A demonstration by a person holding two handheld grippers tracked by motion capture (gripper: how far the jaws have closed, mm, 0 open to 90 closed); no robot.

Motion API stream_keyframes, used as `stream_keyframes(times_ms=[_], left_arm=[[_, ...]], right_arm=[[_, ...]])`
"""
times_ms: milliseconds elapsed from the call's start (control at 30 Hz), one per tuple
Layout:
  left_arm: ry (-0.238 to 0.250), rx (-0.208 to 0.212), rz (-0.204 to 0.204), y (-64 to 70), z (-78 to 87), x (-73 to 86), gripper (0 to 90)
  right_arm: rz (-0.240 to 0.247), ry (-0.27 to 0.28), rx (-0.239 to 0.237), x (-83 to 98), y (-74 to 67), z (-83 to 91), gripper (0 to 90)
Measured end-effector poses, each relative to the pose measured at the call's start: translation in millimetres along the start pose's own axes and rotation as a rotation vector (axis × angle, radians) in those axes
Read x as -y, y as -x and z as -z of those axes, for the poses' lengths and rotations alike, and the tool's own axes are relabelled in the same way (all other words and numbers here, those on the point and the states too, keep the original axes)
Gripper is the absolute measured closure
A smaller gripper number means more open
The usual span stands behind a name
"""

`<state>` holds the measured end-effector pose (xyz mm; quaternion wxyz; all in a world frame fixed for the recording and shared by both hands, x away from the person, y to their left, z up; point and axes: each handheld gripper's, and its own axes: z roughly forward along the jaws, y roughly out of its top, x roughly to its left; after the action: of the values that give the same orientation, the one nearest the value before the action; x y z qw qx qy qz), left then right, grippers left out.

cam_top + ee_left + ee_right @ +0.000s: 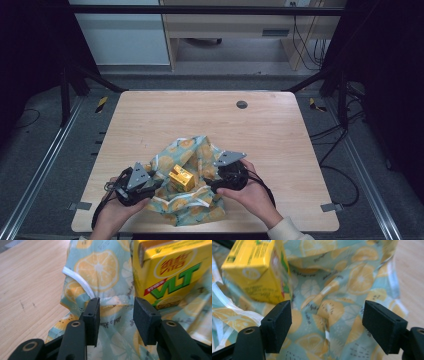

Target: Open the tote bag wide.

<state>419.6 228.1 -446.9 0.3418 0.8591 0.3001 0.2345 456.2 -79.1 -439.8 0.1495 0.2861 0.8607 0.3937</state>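
A light blue cloth bag printed with lemon slices (192,150) lies crumpled near the table's front edge. A yellow lemon tea carton (181,178) stands tilted on it. My left gripper (155,186) is at the bag's left side. Its jaws stand apart with the bag's hem (115,301) between them, not pinched, and the carton (172,272) is just beyond the right jaw. My right gripper (210,187) is at the bag's right side, jaws wide apart over the folded cloth (352,277), with the carton (257,270) off to its left. A white drawstring (77,281) runs along the bag's edge.
The wooden table (200,115) has a round cable hole (242,104) near its far edge. Black frame posts stand at both sides. The person's hands come in over the front edge.
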Motion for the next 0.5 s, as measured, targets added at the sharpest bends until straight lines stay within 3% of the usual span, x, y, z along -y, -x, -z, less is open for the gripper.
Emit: stream_keyframes(times_ms=[200,333,500], left_arm=[[-0.073,-0.033,-0.023,-2.8,-20.0,6.3,58.1],[-0.094,-0.023,-0.007,-3.8,-27.5,10.5,58.1],[-0.128,-0.028,-0.037,0.0,-32.4,12.1,58.1]], right_arm=[[0.008,-0.055,-0.012,19.8,-3.3,-11.0,23.8],[0.013,-0.087,-0.014,30.3,-1.7,-19.5,25.5],[0.017,-0.120,-0.021,39.2,-1.6,-25.1,28.1]])
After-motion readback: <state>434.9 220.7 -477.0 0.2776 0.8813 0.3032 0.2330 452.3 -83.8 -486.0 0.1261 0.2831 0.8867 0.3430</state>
